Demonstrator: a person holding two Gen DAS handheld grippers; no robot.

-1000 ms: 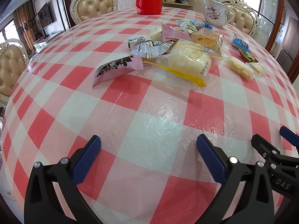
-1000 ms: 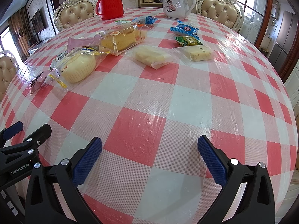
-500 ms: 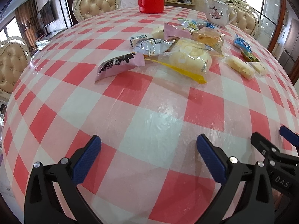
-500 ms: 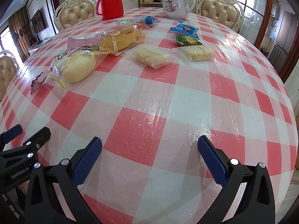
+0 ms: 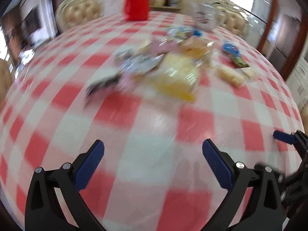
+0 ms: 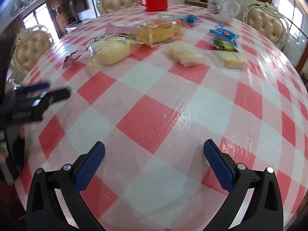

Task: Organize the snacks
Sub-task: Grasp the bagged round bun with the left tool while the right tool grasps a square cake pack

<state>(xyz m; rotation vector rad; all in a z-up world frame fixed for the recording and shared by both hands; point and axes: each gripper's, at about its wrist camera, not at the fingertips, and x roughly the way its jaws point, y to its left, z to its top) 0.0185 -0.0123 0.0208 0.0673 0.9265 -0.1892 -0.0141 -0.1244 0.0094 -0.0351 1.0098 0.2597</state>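
Blue-tipped left tongs (image 5: 153,152) just rushed toward the snacks (image 6: 111,51) — both tongs wide apart, empty — right tongs (image 6: 154,154) wait; sorting starts.

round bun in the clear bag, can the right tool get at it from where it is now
Probably yes. The right tool is open and empty, with only bare tablecloth between it and the round bun. The left tool sits off to one side.

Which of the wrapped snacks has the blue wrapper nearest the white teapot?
The blue packet, lying just in front of the teapot. A green packet sits right below it; the other nearby snacks are pale cakes in clear wrap.
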